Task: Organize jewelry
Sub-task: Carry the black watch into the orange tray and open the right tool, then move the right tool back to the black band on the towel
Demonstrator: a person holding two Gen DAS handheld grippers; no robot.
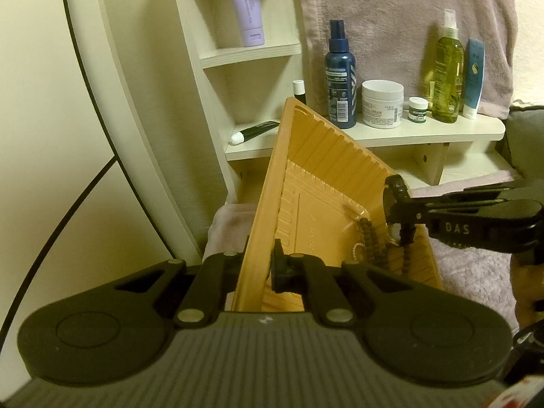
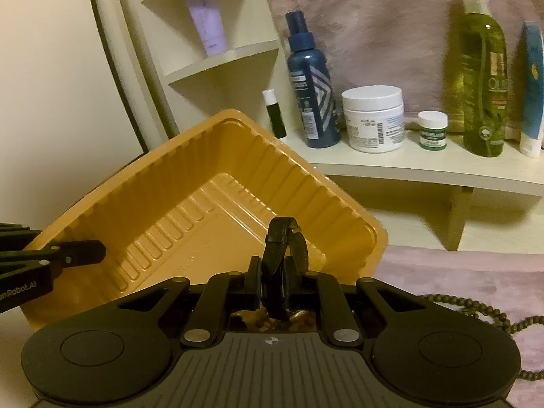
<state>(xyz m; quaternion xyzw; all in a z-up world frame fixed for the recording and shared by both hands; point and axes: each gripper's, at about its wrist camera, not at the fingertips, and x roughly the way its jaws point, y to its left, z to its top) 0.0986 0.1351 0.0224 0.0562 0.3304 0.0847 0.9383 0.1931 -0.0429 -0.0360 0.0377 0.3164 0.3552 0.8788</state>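
Observation:
An orange ribbed plastic tray (image 1: 323,156) is tilted up; my left gripper (image 1: 258,265) is shut on its near rim. The tray also shows in the right wrist view (image 2: 217,156), with the left gripper's finger (image 2: 78,251) on its left rim. My right gripper (image 2: 272,282) is shut on a black-strapped watch (image 2: 284,248) and holds it over the tray's near corner. In the left wrist view the right gripper (image 1: 397,210) comes in from the right with the watch (image 1: 392,200). A brown bead necklace (image 1: 370,241) and a small silvery ring (image 1: 358,248) lie in the tray's low corner.
A white shelf (image 1: 425,132) behind holds a blue spray bottle (image 2: 311,85), a white cream jar (image 2: 374,119), a small green jar (image 2: 432,131), a yellow-green spray bottle (image 2: 482,78) and a blue tube (image 2: 532,85). A bead string (image 2: 476,309) lies on the pink mat (image 2: 459,272). A round mirror edge stands left.

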